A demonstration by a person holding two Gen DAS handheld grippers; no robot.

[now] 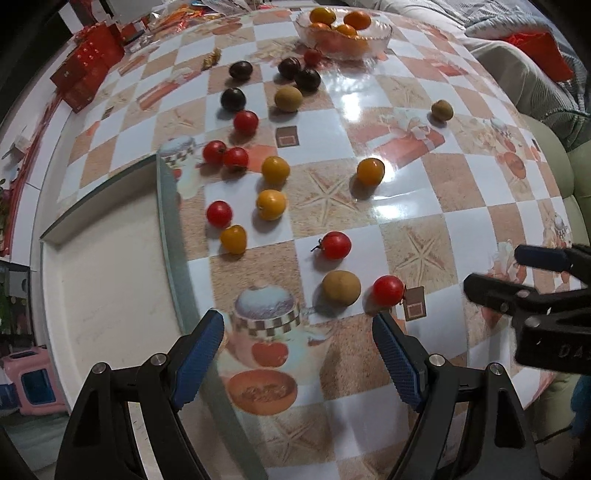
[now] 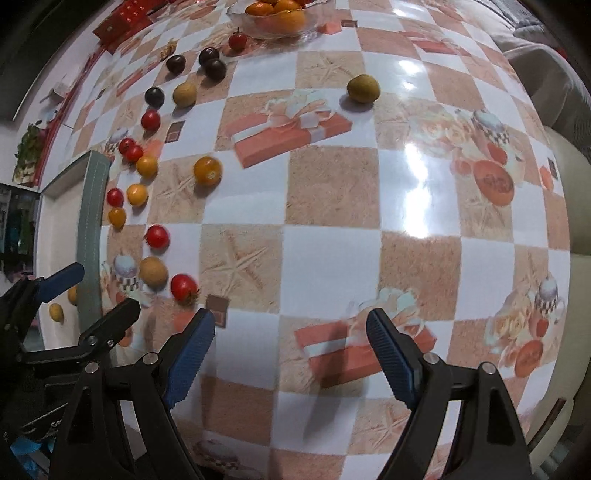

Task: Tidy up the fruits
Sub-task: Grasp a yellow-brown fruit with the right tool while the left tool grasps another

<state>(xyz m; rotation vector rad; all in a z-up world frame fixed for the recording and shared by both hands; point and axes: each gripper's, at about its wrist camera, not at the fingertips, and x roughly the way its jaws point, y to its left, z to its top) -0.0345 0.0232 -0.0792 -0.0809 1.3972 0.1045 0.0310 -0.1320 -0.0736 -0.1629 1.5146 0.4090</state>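
2 grippers hang above the checked tablecloth (image 1: 406, 229), both with claws released and nothing between the blue pads. In the left wrist view the left gripper (image 1: 299, 354) sits at 6 o'clock over a printed teapot, and the right gripper (image 1: 517, 280) enters at 3 o'clock, also spread wide. In the right wrist view the right gripper (image 2: 291, 354) is at 6 o'clock over a printed gift box, with the left gripper (image 2: 96, 291) at 8 o'clock.

Loose fruit lies scattered on the cloth toward 10 to 12 o'clock of the left wrist view. Nearest the left gripper are a tan fruit (image 1: 341, 287) and a red tomato (image 1: 388, 290), just beside each other and apart from the pads. Another red tomato (image 1: 334, 245) lies beyond them. Further out sit 4 yellow-orange fruits, such as one at (image 1: 370, 171), several more red tomatoes, 4 dark plums around (image 1: 233, 99), and 2 green-brown fruits (image 1: 288, 98) (image 1: 442, 110).

A glass bowl (image 1: 380, 35) at 12 o'clock holds orange fruits (image 1: 357, 20). A white tray (image 1: 110, 266) with a grey-green rim lies at 9 o'clock; the right wrist view shows 2 small yellow fruits (image 2: 56, 312) inside it.
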